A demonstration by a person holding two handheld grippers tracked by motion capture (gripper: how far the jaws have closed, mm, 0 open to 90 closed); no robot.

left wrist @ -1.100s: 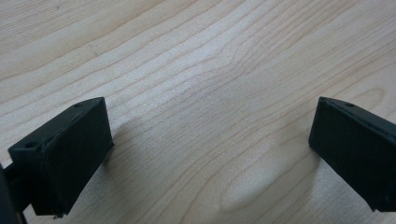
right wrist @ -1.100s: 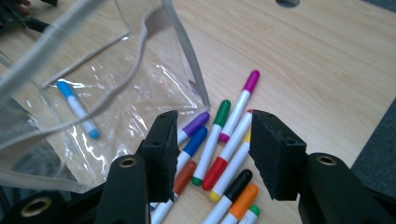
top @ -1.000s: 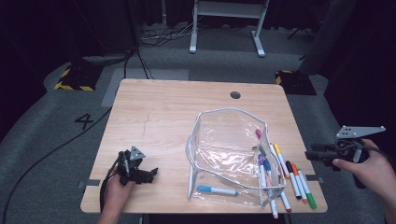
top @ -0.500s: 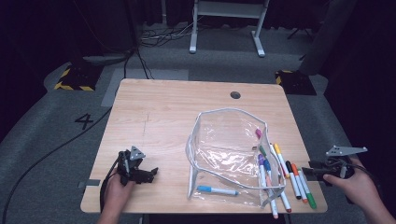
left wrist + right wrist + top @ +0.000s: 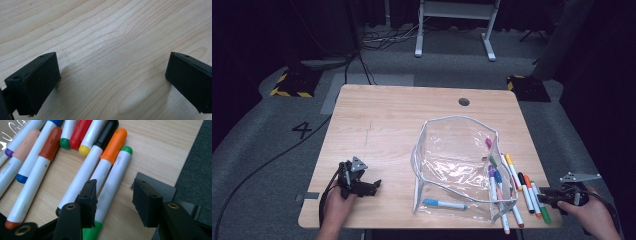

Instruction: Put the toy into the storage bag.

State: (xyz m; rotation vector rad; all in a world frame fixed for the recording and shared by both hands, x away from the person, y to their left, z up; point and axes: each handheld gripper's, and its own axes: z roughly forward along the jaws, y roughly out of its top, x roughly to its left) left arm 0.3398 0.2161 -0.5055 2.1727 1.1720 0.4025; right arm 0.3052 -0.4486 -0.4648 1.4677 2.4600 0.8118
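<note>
Jaws of the right gripper (image 5: 115, 197) are seen spread, and they have just been closing a little; the green marker (image 5: 112, 187) lies between them, but the pads are not yet pressed on it. In the high view the right gripper (image 5: 548, 196) is placed at the near right corner of the table (image 5: 392, 130), just beside the outer end of the marker row. The green marker (image 5: 542, 207) is the outermost one, with the orange marker (image 5: 106, 161) and the black marker (image 5: 87, 167) lying next to it, touching side by side.

Jaws of the left gripper (image 5: 110, 82) are held wide apart over bare wood, with nothing between them. This left gripper (image 5: 371, 186) is seen near the front left edge of the table.

A clear plastic pouch (image 5: 457, 150) is standing open in the middle right part of the table. A blue-capped marker (image 5: 444, 204) is lying inside at its near wall, and a pink marker (image 5: 488, 143) is seen at its far right side. Some markers at the right wall of the pouch overlap the plastic, and it cannot be told whether they are inside or under it.

In the right gripper view the upper markers are cut off by the frame, and the lower end of the green marker is partly hidden behind the left jaw.
</note>
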